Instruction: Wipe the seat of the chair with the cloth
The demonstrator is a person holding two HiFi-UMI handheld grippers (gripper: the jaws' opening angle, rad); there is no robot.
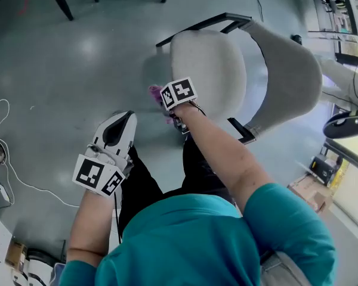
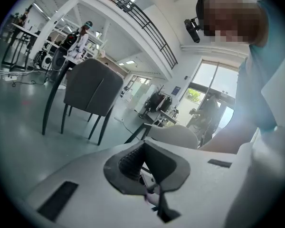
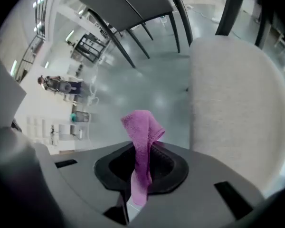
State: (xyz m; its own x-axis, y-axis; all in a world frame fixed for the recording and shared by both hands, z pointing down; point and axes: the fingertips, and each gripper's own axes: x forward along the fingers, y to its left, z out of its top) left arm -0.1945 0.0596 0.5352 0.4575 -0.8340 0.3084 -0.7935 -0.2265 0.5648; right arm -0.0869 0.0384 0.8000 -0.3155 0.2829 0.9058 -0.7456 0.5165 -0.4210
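Observation:
The chair has a pale upholstered seat (image 1: 210, 70) and a grey curved back (image 1: 289, 76) on a black frame. My right gripper (image 1: 174, 113) hangs just off the seat's near left edge, shut on a pink cloth (image 1: 156, 93). In the right gripper view the cloth (image 3: 142, 137) sticks up from between the jaws, with the seat (image 3: 235, 103) close on the right and apart from it. My left gripper (image 1: 130, 115) is lower left over the floor, away from the chair, jaws shut with nothing in them (image 2: 149, 175). From there the seat (image 2: 175, 134) shows ahead.
White cables (image 1: 1, 109) trail over the grey floor at left. Legs of other chairs (image 1: 61, 0) stand at the top; one dark chair (image 2: 92, 87) shows in the left gripper view. Boxes and gear (image 1: 315, 186) crowd the right side. My own legs are beside the chair.

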